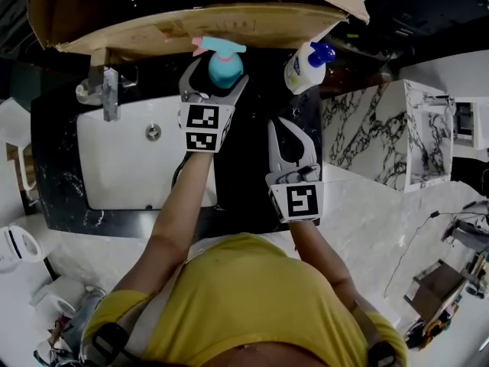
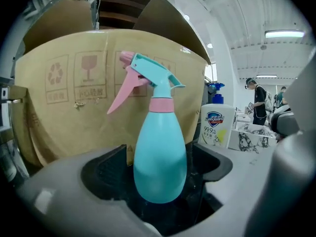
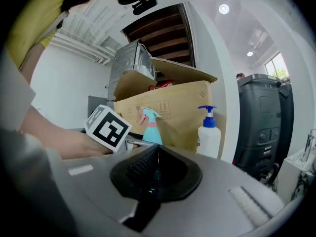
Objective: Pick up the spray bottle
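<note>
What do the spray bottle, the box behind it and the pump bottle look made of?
Spray bottle: smooth teal plastic with a soft sheen; the pink trigger and collar look moulded.
Box: matte brown corrugated cardboard, judging by the folded flaps and printed handling symbols.
Pump bottle: probably glossy white plastic, with a printed label and a blue pump.

Teal spray bottle [image 2: 160, 157] with pink trigger; white soap bottle [image 1: 303, 69], blue pump; brown box [image 1: 191, 29]; surface [image 1: 57, 167] seemingly black, white-flecked.
</note>
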The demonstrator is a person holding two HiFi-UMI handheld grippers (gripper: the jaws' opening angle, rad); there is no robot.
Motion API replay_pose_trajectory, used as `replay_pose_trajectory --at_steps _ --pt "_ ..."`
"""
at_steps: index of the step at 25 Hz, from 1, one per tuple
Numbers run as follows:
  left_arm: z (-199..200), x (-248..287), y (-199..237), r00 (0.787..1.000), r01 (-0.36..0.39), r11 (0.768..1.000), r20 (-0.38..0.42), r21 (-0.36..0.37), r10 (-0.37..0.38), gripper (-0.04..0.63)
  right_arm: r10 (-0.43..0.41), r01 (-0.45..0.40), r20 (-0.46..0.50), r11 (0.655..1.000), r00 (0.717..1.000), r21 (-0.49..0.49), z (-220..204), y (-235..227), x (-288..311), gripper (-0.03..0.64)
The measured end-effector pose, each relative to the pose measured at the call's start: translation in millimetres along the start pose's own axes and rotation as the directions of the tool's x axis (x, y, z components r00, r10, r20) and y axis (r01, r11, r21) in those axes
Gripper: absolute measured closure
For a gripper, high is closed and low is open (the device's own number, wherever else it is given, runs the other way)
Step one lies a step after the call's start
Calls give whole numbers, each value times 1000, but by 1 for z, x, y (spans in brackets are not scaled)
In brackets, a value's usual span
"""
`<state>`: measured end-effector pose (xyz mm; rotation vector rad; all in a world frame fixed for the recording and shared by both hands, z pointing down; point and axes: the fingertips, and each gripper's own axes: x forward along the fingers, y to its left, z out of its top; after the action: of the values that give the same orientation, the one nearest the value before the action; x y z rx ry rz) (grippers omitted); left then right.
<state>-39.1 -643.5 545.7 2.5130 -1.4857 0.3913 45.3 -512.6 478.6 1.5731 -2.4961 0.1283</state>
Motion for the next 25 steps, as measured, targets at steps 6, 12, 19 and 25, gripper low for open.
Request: replay_pose_trajectory --at_steps 6,12,19,25 --pt "-8 21 -2 999 29 999 -35 14 -28 173 14 -14 24 1000 1000 -8 -4 -2 2 614" --pt "-12 26 -1 999 25 999 -45 21 -24 187 -12 12 -21 1000 1000 -20 -12 -7 -1 614" --pt "-2 22 -3 1000 27 998 -8 59 -27 198 -21 20 -11 1000 1000 -18 -12 -9 -4 614" --pt "11 11 -6 999 25 998 19 63 -27 201 -28 28 -11 999 1000 -28 -11 -7 -16 614"
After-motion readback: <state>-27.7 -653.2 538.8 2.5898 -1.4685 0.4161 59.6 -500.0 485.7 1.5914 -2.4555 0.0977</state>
